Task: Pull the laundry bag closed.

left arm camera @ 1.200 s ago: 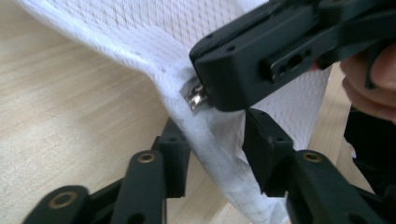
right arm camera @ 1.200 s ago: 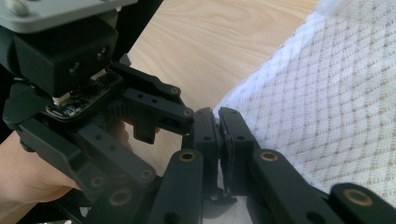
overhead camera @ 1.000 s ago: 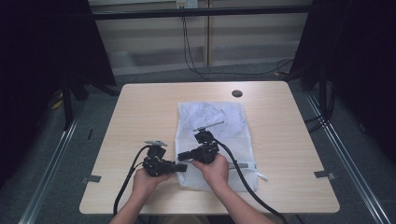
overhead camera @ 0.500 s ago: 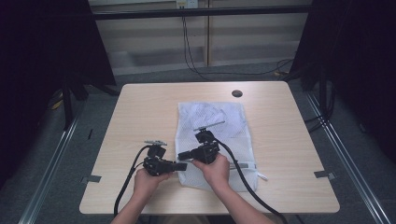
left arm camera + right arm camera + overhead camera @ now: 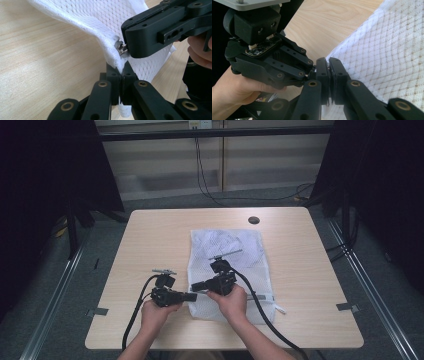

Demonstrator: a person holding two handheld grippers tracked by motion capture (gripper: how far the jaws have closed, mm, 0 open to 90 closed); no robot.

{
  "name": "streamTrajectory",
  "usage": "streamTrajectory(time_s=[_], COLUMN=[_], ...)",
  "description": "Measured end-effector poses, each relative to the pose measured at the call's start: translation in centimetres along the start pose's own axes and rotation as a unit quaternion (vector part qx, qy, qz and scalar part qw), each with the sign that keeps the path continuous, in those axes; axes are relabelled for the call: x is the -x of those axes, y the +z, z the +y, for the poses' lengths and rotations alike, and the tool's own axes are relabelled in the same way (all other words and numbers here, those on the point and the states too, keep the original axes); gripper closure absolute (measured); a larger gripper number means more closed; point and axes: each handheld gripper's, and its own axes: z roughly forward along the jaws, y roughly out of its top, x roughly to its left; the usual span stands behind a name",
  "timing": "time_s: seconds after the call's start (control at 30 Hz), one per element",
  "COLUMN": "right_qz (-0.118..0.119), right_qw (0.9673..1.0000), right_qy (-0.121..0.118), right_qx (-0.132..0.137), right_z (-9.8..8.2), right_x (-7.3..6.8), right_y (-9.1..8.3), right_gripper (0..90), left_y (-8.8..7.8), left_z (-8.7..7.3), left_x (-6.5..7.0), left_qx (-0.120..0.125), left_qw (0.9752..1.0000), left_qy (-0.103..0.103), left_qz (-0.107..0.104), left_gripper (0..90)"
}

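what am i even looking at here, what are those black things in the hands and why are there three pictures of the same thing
A person sits at a wooden table and holds a hand-held tool in each hand: black two-jaw grippers with trailing cables, squeezed like tongs. There is no robot arm.

The wide picture comes from a fixed camera above, looking down. The other two come from small cameras riding on each tool, looking along its own jaws.

On the table lies a white mesh bag, like a zippered laundry bag. The left gripper is shut on the bag's edge at its near left corner. The right gripper is shut right beside it, and in the left gripper view it meets a small metal piece, probably the zipper pull.
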Motion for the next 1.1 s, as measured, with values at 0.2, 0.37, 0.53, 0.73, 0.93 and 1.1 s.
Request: streamTrajectory(time_s=[0.2,0.37,0.53,0.73,0.93,1.1], right_qz=[0.003,-0.001,-0.002,-0.004,-0.002,-0.007], right_qw=[1.0,1.0,1.0,1.0,1.0,1.0], right_qy=[0.001,0.0,0.005,0.005,0.005,0.004], right_qx=[0.001,0.0,0.0,0.0,-0.001,0.001], right_z=[-0.1,-0.2,-0.4,-0.6,-0.7,-0.8], right_x=[0.2,0.4,0.7,1.0,1.1,1.4], right_y=[-0.3,-0.6,-1.0,-1.4,-1.5,-1.9], right_gripper=[86.6,86.7,86.7,86.7,86.7,86.7], left_y=[-0.2,-0.2,-0.4,-0.4,-0.3,-0.6], left_z=[0.1,0.1,0.1,0.1,0.1,0.2], left_x=[0.0,0.1,0.0,0.0,0.0,-0.1], left_qx=[-0.001,0.001,0.006,0.008,0.005,0.012], left_qw=[1.0,1.0,1.0,1.0,1.0,0.9999], left_qy=[0.004,0.002,0.0,-0.002,-0.003,-0.008], left_qz=[0.003,0.004,0.004,0.003,0.0,0.001], left_gripper=[88.8,88.8,88.8,88.8,88.8,88.8])
